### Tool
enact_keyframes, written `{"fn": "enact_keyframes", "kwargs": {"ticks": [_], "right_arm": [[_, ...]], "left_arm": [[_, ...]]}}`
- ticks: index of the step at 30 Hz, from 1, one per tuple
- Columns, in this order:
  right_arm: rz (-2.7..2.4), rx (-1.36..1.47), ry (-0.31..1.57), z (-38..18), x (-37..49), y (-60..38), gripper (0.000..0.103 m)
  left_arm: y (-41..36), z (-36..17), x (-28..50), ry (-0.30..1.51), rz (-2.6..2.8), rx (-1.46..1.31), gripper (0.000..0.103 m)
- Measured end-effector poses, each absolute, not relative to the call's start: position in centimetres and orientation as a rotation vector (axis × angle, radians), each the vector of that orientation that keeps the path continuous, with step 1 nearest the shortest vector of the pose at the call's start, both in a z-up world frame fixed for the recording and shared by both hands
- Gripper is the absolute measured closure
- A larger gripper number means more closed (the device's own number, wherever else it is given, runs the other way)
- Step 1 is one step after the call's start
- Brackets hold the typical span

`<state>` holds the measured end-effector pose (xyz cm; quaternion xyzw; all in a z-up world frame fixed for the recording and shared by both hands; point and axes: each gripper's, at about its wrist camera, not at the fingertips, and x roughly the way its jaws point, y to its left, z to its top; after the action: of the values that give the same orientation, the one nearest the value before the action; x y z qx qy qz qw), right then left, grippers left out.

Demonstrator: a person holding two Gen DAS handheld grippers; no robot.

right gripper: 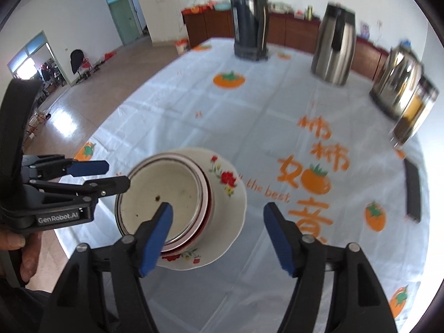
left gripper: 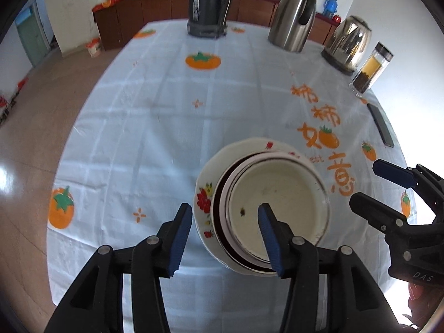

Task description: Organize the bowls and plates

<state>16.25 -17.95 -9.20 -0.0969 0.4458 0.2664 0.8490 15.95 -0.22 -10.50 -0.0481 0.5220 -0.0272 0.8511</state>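
A white plate with red flowers (left gripper: pixel 205 186) (right gripper: pixel 233 208) lies on the tablecloth near the front of the table. On it sits a nested stack of bowls; the top bowl (left gripper: pixel 280 191) (right gripper: pixel 161 186) has a cream inside with a few dark specks. My left gripper (left gripper: pixel 224 211) (right gripper: pixel 118 174) hovers open over the stack's left rim, with nothing pressed between its blue pads. My right gripper (right gripper: pixel 217 209) (left gripper: pixel 366 183) stands open above the plate's right side and also holds nothing. A hand grips each tool's handle.
At the far side of the table stand a dark thermos (left gripper: pixel 209 2), a steel jug (left gripper: pixel 294 16), a steel kettle (left gripper: pixel 348 44) and a glass tea bottle (left gripper: pixel 371 69). A flat dark device (left gripper: pixel 381 125) lies by the right edge. The persimmon-print cloth (left gripper: pixel 155 127) covers the table.
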Motion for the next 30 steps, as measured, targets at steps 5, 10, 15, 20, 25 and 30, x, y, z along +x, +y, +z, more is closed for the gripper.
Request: {"fn": "enact_keyframes", "kwargs": {"ticks": [5, 10, 15, 20, 25, 30], "right_arm": [[0.545, -0.204, 0.829, -6.6, 14.6, -18.8, 0.031], [0.485, -0.201, 0.576, -2.5, 11.7, -20.1, 0.014], [0.446, -0.183, 0.414, 0.1, 9.6, -21.3, 0.003], [0.432, -0.173, 0.389, 0.5, 9.1, -22.0, 0.002], [0.423, -0.159, 0.364, 0.9, 8.1, -22.9, 0.002], [0.403, -0.153, 0.344, 1.3, 7.1, -23.5, 0.002]], "left_arm": [[-1.4, -7.0, 14.3, 0.968, -0.048, -0.054, 0.051], [-2.7, -3.3, 11.9, 0.784, 0.006, 0.013, 0.031], [-3.0, -0.6, 10.0, 0.638, 0.035, 0.004, 0.015], [-3.5, 0.4, 9.3, 0.603, 0.028, 0.004, 0.014], [-4.1, 0.8, 8.4, 0.581, 0.024, 0.012, 0.014], [-4.5, 1.1, 8.1, 0.562, 0.007, 0.015, 0.014]]}}
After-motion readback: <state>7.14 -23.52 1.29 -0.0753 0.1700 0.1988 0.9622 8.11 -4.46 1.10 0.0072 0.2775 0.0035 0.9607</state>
